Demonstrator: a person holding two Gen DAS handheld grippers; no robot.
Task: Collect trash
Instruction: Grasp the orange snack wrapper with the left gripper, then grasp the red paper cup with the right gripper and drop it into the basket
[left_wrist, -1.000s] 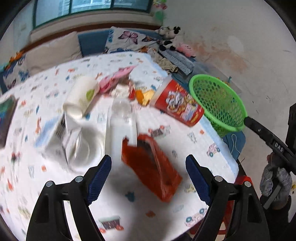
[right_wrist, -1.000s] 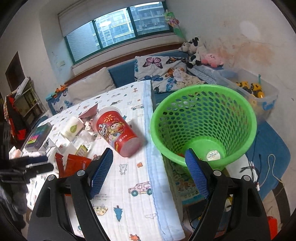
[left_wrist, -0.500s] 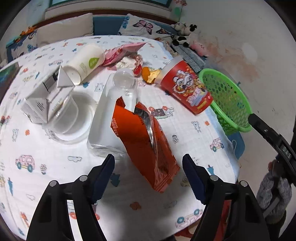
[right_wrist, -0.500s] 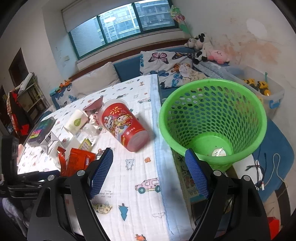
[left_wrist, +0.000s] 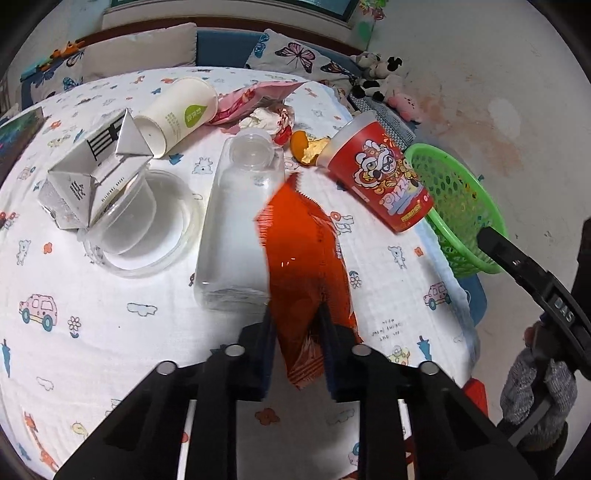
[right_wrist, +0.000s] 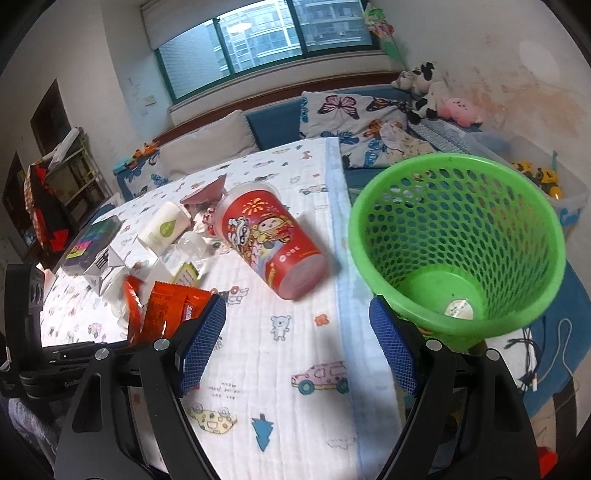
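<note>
An orange-red snack wrapper (left_wrist: 303, 251) stands up from the cartoon-print tablecloth (left_wrist: 110, 332). My left gripper (left_wrist: 295, 326) is closing on its lower end, and both pads press the foil. The same wrapper (right_wrist: 166, 310) shows at the left of the right wrist view. My right gripper (right_wrist: 297, 306) hangs open over the table's right edge, nothing between its fingers. A red printed cup (right_wrist: 273, 240) lies on its side just beyond it. The green mesh basket (right_wrist: 354, 229) stands past the table edge to the right, also seen as the basket (left_wrist: 461, 206) in the left wrist view.
Around the wrapper lie a clear plastic bottle (left_wrist: 236, 221), a clear tub (left_wrist: 125, 221), a crushed white carton (left_wrist: 88, 177), a white paper cup (left_wrist: 181, 114), a pink wrapper (left_wrist: 251, 99) and orange peel (left_wrist: 306, 147). A cushioned bench (right_wrist: 280, 122) runs behind the table.
My left gripper sank over the orange-red wrapper and its jaws came together on it. The right gripper drifted slightly, staying open beside the basket.
</note>
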